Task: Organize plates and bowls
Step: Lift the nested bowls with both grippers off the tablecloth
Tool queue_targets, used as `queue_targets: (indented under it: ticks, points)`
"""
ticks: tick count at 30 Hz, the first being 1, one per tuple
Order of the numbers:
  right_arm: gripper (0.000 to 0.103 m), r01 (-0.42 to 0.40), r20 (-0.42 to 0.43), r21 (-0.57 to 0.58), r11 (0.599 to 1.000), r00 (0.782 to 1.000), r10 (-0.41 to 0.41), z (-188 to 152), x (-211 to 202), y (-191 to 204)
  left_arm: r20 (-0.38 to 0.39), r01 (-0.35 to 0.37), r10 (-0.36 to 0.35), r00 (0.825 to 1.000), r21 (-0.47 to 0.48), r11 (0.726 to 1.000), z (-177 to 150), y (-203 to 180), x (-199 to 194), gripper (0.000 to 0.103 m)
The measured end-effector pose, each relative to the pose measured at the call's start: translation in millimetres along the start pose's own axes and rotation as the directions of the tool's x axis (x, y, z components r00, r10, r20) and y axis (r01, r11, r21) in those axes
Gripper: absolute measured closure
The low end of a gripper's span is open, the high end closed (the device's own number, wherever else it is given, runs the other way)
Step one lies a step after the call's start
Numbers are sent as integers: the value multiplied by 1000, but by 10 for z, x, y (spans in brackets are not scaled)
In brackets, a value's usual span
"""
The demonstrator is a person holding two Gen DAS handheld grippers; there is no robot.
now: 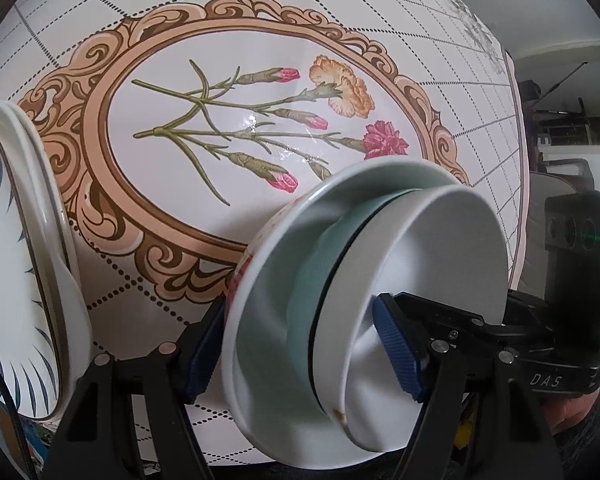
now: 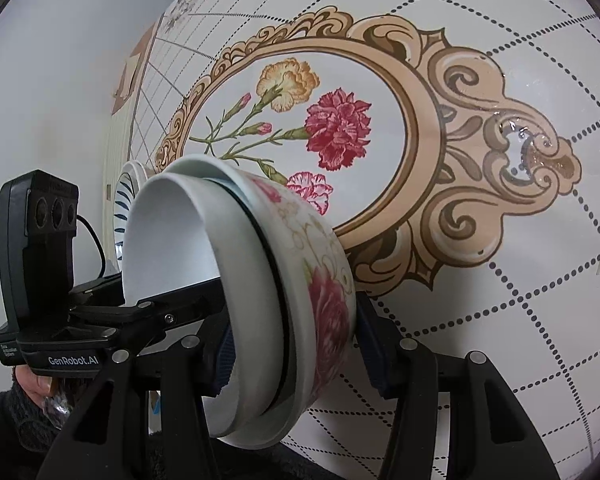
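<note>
**A:** Start with the left wrist view. What's in the left gripper (image 1: 300, 356)?

**B:** A nested stack of bowls (image 1: 364, 300): a white ceramic bowl innermost, a pale green one around it, and an outer white bowl with red flowers on its outside. One blue ribbed pad sits inside the innermost bowl, the other against the outer wall, so the jaws are clamped across all the walls at once. The stack is tipped on its side, above the glossy tablecloth with a carnation medallion (image 1: 228, 136).

**A:** And at the left edge?

**B:** White plates with blue leaf strokes (image 1: 16, 264), seemingly leaning on edge, well apart from the stack.

**A:** Now the right wrist view.

**B:** The right gripper (image 2: 296, 354) pinches the same stack from the opposite rim, one pad inside, one on the flowered wall (image 2: 332, 312). The left gripper's finger reaches into the white bowl beside it.

**A:** The risks?

**B:** I'd judge three. The bowls are only nested, so tilted like this an inner one could slide out. Glazed ceramic is slick, so a loosened pad may slip. And if the two hands move unevenly, the rims get twisted or chipped.
</note>
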State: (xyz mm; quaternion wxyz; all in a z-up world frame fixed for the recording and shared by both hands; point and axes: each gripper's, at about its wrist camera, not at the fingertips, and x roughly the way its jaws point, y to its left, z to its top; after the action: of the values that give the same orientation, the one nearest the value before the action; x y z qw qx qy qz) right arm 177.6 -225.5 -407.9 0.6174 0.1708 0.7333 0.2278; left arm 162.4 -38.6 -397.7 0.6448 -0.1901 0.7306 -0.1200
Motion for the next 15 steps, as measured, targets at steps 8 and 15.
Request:
queue_targets:
  ticks: [8, 15]
  points:
    - [48, 3, 11, 29, 1000, 1000, -3, 116, -16, -57, -14, 16, -16, 1000, -15, 1000, 163, 56, 1, 32]
    - [49, -10, -24, 4, 1000, 1000, 10, 238, 18, -18, -21, 15, -15, 1000, -37, 999, 232, 19, 25, 33]
